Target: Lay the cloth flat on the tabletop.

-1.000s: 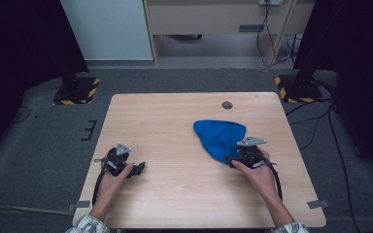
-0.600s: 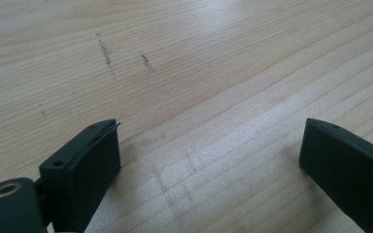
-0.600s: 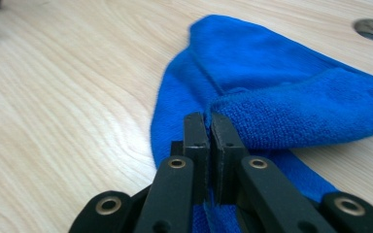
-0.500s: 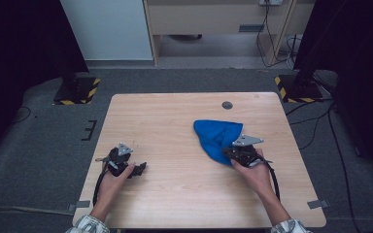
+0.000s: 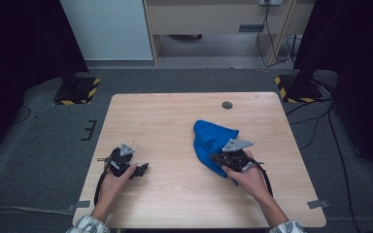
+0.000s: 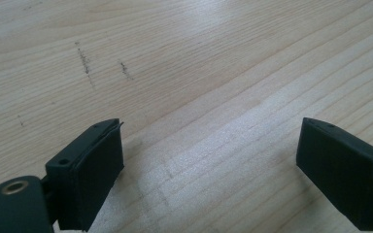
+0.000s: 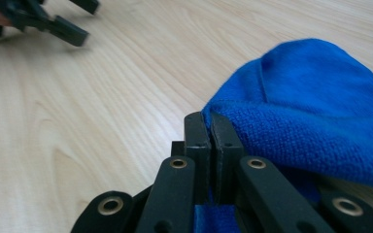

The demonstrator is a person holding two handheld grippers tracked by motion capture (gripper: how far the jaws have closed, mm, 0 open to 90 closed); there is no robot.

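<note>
A blue cloth (image 5: 212, 138) lies bunched on the right half of the wooden table (image 5: 175, 121). My right gripper (image 5: 217, 158) is at the cloth's near edge, shut on a fold of it. In the right gripper view the two jaws (image 7: 210, 121) meet with the blue cloth (image 7: 311, 107) pinched between them. My left gripper (image 5: 141, 169) rests on the table's left half, far from the cloth. Its jaws (image 6: 209, 145) stand wide apart over bare wood. They have just been closing a little, with nothing between them. The left gripper (image 7: 53, 19) also appears far off in the right gripper view.
A small dark round disc (image 5: 227, 105) sits in the tabletop near its far edge. Black stands with yellow-striped feet (image 5: 77, 90) (image 5: 296, 82) flank the table's far corners. Cables run across the floor on the right.
My right gripper has shifted left along the cloth's near edge and its jaws have come together on the fabric. The left hand has stayed put.
</note>
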